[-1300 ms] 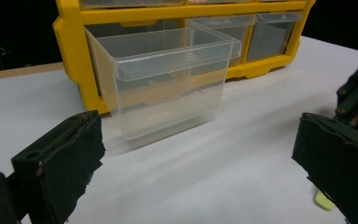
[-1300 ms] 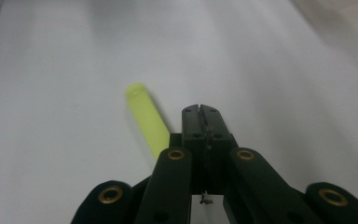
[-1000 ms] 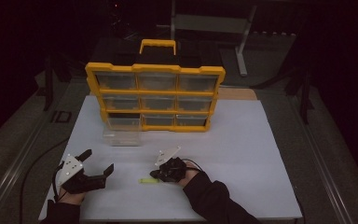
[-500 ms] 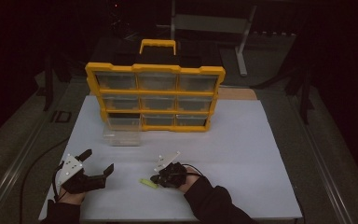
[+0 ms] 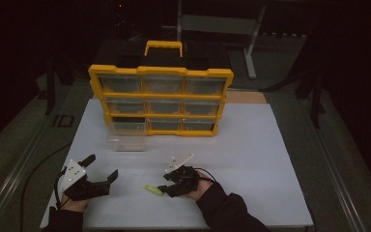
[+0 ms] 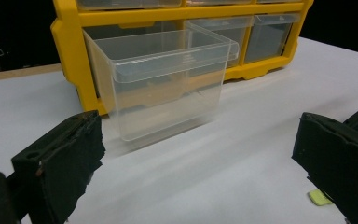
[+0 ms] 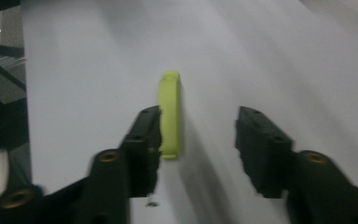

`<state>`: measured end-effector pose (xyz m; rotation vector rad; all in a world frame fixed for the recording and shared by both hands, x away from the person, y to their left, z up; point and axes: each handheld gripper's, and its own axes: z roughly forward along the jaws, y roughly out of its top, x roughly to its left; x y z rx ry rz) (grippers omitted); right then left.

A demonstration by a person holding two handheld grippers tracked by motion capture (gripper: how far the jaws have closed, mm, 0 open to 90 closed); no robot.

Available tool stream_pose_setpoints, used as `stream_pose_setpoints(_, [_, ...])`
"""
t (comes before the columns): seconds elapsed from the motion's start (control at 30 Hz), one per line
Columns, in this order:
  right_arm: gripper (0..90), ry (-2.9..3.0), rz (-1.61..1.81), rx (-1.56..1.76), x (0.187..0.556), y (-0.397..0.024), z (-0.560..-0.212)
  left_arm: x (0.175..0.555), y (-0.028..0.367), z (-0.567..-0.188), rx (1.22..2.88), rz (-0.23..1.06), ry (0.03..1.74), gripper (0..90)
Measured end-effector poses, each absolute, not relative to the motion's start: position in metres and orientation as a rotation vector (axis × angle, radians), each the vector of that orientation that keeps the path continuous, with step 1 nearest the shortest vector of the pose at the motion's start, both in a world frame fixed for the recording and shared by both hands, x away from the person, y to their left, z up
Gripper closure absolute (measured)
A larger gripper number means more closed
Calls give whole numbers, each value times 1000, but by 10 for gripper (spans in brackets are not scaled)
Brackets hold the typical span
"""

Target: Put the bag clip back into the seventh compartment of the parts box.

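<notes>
Right gripper view: flat, rounded lime-green strip [image 7: 169, 112] on matte white table [image 7: 261, 56].

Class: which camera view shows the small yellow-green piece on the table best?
The right gripper view: the yellow-green piece lies large between open jaws, beside one. The high view shows a small sliver; the left gripper view, a corner.

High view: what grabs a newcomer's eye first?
The yellow drawer organizer standing at the table's far side, with one clear drawer pulled out and set on the white table before it. Nearer, a small lime-green piece lies by the right claw, whose jaws have just been opening, pads not clamped on it.
</notes>
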<state>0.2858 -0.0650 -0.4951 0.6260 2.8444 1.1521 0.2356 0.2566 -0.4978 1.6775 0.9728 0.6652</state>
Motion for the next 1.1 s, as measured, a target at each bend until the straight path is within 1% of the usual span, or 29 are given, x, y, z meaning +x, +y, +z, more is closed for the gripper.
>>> stream_pose_setpoints(0.13, [388,2851,1174,628,281,-62,-489,236,256,-498,1674,666,973,13])
stream_pose_setpoints(0.23, [287,2855,1196,619,278,-60,-483,236,256,-498,1677,667,973,13])
stream_pose_setpoints(0.27, [233,2851,1199,617,277,-58,-480,236,256,-498,1677,667,974,13])
stream_pose_setpoints(0.37, [131,2840,1203,618,274,-55,-474,236,257,-498,1672,669,976,13])
stream_pose_setpoints(0.43, [116,2843,1227,606,273,-54,-471,236,257,-498,1673,670,975,13])
stream_pose_setpoints(0.47, [94,2842,1242,602,273,-54,-469,235,257,-498,1673,671,975,13])
stream_pose_setpoints(0.6, [95,2836,1260,542,272,-51,-463,235,257,-497,1672,672,972,13])
stream_pose_setpoints(0.7, [127,2810,1255,552,272,-49,-460,235,256,-497,1672,672,970,14])
stream_pose_setpoints(0.8, [134,2822,1251,560,274,-45,-459,235,256,-497,1672,671,970,13])
stream_pose_setpoints(0.97, [140,2808,1212,532,272,-35,-462,235,257,-497,1671,670,971,13])
stream_pose_setpoints(1.03, [172,2813,1180,527,272,-30,-466,235,257,-497,1671,670,970,13])
stream_pose_setpoints(1.1, [178,2815,1174,525,272,-27,-470,235,257,-497,1673,672,970,13])
